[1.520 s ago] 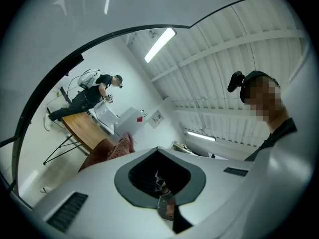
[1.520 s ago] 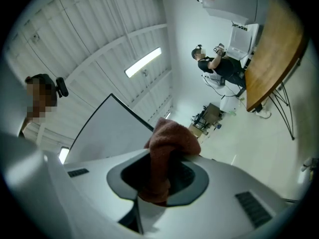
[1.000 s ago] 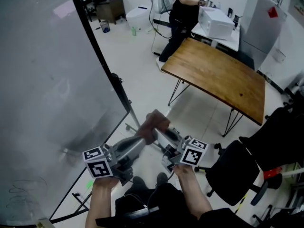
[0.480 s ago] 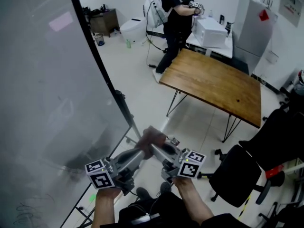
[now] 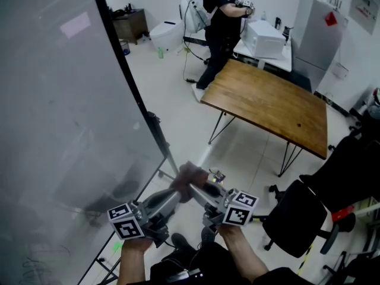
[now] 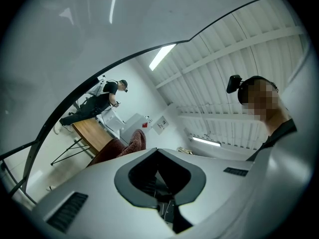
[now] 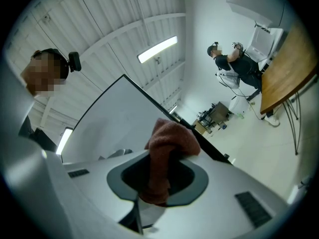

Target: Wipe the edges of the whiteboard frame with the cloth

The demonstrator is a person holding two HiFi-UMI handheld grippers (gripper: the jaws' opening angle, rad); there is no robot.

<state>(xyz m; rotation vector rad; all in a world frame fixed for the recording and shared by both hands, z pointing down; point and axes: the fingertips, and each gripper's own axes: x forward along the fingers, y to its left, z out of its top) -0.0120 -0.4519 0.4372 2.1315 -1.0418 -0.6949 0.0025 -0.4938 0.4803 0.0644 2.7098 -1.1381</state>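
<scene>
The reddish-brown terry cloth (image 5: 189, 174) sat bunched at the lower end of the big grey whiteboard's (image 5: 59, 100) thin black frame edge (image 5: 127, 82), touching it or just beside it; I could not tell which. It sat a little lower in the head view than a second before and had hardly shifted over the last half second. The right tongs (image 5: 195, 187) were closed on the cloth, which ran down through the hollow between the jaws. The left tongs (image 5: 180, 189) had their tips drawn together with the hollow dark and bare, the cloth bulging just past one jaw. Both marker cubes had sunk slightly in the head view. Beyond the slanted brown wooden surface (image 5: 267, 100), the person in black (image 5: 219, 13) stood further left than before.
</scene>
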